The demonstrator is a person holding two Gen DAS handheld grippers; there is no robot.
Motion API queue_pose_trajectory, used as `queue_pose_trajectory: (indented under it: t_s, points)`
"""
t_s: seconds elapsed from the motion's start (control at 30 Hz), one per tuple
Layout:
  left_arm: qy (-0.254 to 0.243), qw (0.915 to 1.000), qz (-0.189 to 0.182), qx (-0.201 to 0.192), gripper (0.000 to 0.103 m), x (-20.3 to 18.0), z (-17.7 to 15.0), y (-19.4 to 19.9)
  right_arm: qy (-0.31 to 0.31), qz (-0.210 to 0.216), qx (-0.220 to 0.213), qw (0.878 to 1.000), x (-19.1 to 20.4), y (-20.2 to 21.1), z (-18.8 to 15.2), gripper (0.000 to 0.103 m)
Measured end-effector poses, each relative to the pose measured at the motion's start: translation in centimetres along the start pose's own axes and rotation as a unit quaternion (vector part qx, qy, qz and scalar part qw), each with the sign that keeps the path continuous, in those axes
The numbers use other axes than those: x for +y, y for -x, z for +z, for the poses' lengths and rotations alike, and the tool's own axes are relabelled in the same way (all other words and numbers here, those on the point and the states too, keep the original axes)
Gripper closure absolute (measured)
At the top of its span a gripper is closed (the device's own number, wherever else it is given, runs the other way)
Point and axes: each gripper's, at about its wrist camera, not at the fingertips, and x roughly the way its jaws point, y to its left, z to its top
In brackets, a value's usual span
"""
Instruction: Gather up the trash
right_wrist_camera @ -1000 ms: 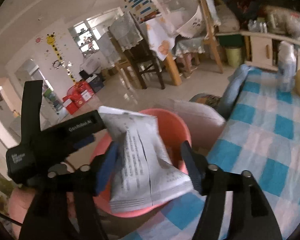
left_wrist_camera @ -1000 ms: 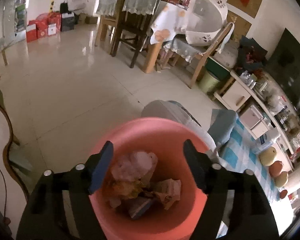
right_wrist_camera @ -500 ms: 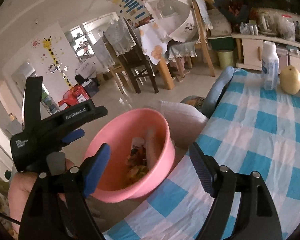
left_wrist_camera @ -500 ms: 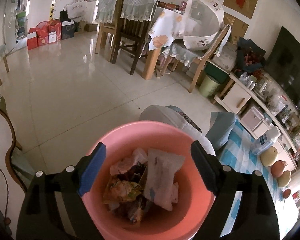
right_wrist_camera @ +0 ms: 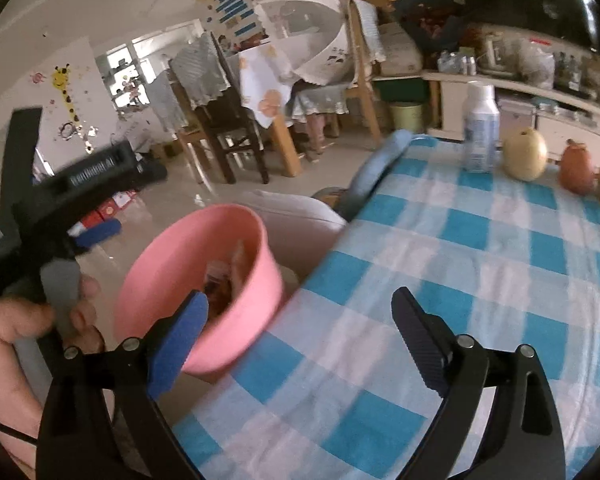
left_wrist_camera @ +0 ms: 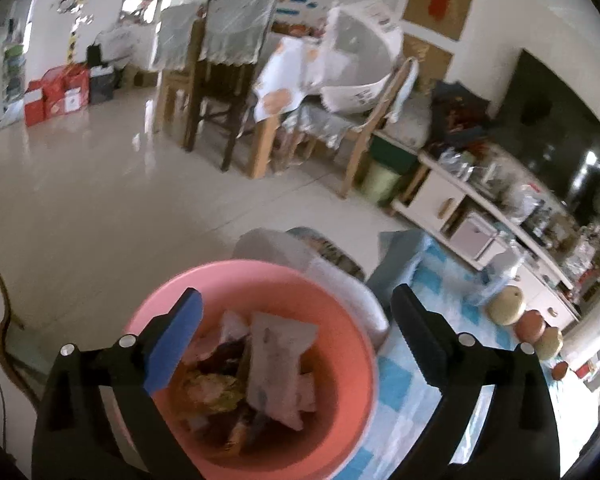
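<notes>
A pink bin (left_wrist_camera: 260, 270) holds several crumpled wrappers, with a white packet (left_wrist_camera: 276, 356) lying on top. My left gripper (left_wrist_camera: 296, 292) hovers just above the bin. Its jaws are opening, and no pad touches the rim or the trash. In the right wrist view the same bin (right_wrist_camera: 252, 304) stands off the left edge of the checked table. A hand (right_wrist_camera: 4, 332) grips the left tool beside it. My right gripper (right_wrist_camera: 300, 294) hangs over the table's near corner. Its jaws are opening too, and nothing sits between them.
The blue and white checked tablecloth (right_wrist_camera: 480, 280) carries a white bottle (right_wrist_camera: 480, 132), a pear (right_wrist_camera: 526, 154) and more fruit (right_wrist_camera: 578, 172) at its far edge. A pale cushion (right_wrist_camera: 296, 220) lies behind the bin. Dining chairs (left_wrist_camera: 220, 92) stand across the tiled floor.
The right gripper let go of the white packet, which now lies in the bin, and swung right over the table. Both pairs of jaws spread wider. The left gripper drew back slightly.
</notes>
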Motion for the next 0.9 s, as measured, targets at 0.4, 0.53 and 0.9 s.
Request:
queue_pose_trajectory:
  t_s: [0.4,0.53,0.9]
  points:
    - [-0.074,0.9931,-0.074,-0.052,0.004,-6.6,-1.6,4.3,-0.026,-0.090,-0.024,0.995,-5.8,7.3,-2.2,0.011]
    - [-0.120,0.9867,-0.091,-0.062,0.004,-9.3,-3.2,5.8,-0.031,-0.111,-0.036,0.993,-7.3,9.8,-2.9,0.011]
    - [-0.225,0.9629,-0.139,-0.052,0.004,-15.7,-9.8,9.9,-0.029,-0.195,-0.071,0.978,-10.3,17.3,-6.2,0.011]
